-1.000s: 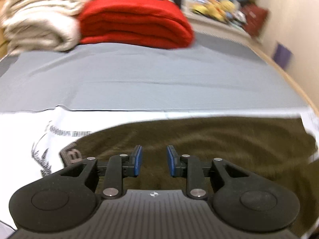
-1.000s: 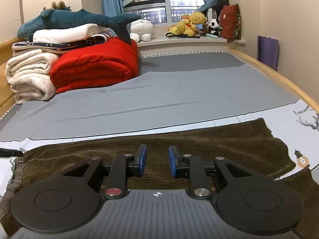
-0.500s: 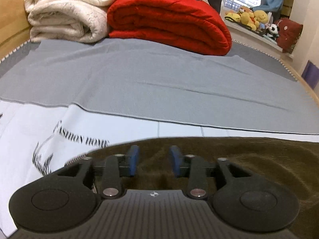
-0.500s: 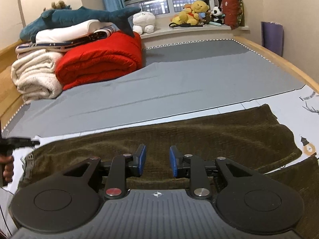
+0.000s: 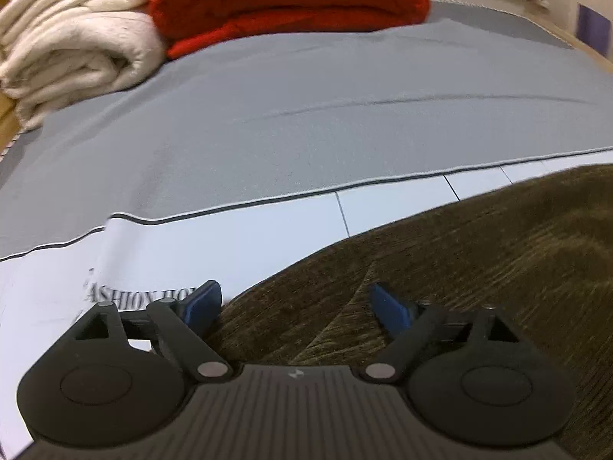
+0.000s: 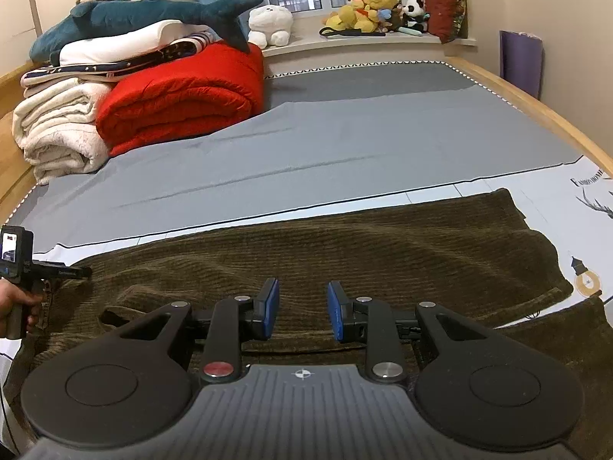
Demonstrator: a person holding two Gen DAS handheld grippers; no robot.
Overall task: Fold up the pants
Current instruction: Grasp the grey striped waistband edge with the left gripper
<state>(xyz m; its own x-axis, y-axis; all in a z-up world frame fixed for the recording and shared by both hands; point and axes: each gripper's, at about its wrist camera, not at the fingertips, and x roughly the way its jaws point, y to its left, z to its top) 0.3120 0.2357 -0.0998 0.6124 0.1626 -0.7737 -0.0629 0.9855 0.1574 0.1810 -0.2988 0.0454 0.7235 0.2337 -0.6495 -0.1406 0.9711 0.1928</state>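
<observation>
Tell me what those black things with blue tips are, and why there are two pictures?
They are grabbers, like big tweezers, one in each of a person's hands. Each carries a camera looking along its fingers, so you get one picture per hand. The left gripper is opening wide over the end of the brown pants lying flat on the bed. The right gripper hangs over the pants' middle, opening a little. Neither holds anything. In its picture, far left, you can see the hand with the other grabber.
</observation>
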